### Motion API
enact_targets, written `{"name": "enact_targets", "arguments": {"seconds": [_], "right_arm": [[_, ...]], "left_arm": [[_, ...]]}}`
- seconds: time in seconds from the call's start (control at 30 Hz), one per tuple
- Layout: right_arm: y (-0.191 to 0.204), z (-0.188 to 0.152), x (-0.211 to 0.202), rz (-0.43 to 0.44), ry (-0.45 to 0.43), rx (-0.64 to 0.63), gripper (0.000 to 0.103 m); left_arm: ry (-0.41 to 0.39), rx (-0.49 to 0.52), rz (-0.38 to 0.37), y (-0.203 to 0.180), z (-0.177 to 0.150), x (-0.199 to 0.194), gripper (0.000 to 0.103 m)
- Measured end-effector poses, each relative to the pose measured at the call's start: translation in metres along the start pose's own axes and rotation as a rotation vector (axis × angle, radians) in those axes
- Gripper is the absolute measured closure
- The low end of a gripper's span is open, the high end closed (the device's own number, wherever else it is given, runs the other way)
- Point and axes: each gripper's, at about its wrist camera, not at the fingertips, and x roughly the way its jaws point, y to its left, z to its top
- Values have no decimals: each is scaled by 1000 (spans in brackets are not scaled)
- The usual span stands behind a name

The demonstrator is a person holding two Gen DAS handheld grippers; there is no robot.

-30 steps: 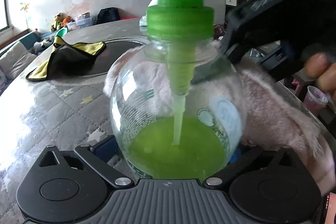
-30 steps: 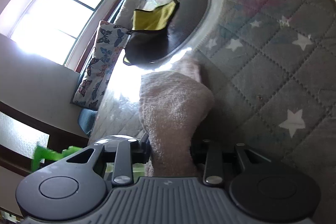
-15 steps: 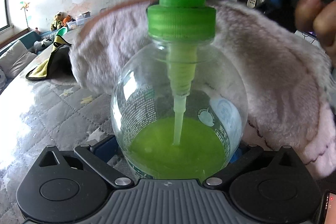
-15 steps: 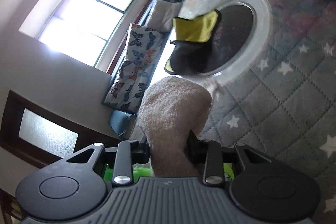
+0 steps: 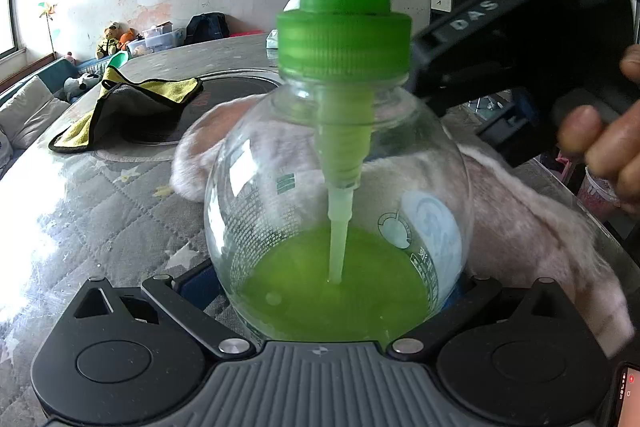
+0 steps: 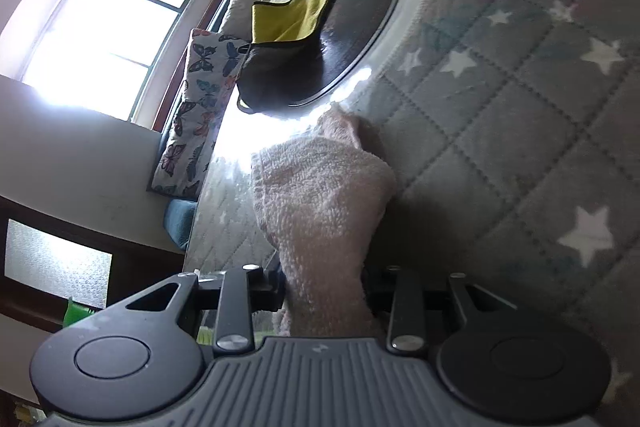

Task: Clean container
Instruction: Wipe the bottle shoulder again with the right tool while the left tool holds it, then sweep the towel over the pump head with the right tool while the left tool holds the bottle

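- Container (image 5: 340, 195): a round clear bottle with a green pump cap (image 5: 344, 39) and green liquid low inside, standing upright on the quilted worktop (image 5: 100, 211), gripped near its base.
- Left gripper (image 5: 340, 307): jaws set wide around the bottle's lower belly, holding it steady.
- Right gripper (image 6: 324, 291): jaws closed narrow on a pink towel (image 6: 320, 195); in the left wrist view that towel lies against the bottle's far side, behind the glass.
- Step in hand, as I judge it: wiping the outer wall with the towel.
- Next move calls for keeping the towel pressed to the glass while sweeping round the curve, with a firm left hold so the bottle does not tip.
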Motion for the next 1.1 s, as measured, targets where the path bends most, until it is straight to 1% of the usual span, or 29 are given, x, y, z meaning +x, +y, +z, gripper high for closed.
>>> {"name": "enact_targets", "arguments": {"seconds": [0.1,0.2,0.37,0.47,0.53,0.67,0.87,0.97,1.1], "right_arm": [[-3,-6,-2,-24,3,3,69],[4,-10,-15,-22,-13,-5,69],[30,-9,-39,53,-69,-64,69],[40,-3,-39,112,-80,-75,69],[40,0,-34,113,-77,-66,69],[32,3,-18,75,-70,-43,69],[15,-4,-1,-49,-54,-53,69],[12,-11,5,-112,-48,-91,69],[22,-17,2,-160,-70,-178,69]], "left_arm": [[0,0,0,0,0,-1,0],[0,0,0,-1,0,-2,0],[0,0,0,-2,0,-3,0],[0,0,-1,-2,0,-2,0],[0,-1,-1,-1,0,-2,0],[0,-1,-1,-2,0,-1,0],[0,-1,-1,-4,-1,-4,0],[0,-1,-1,-4,-2,-4,0],[1,-5,2,-7,-3,-7,0]]}}
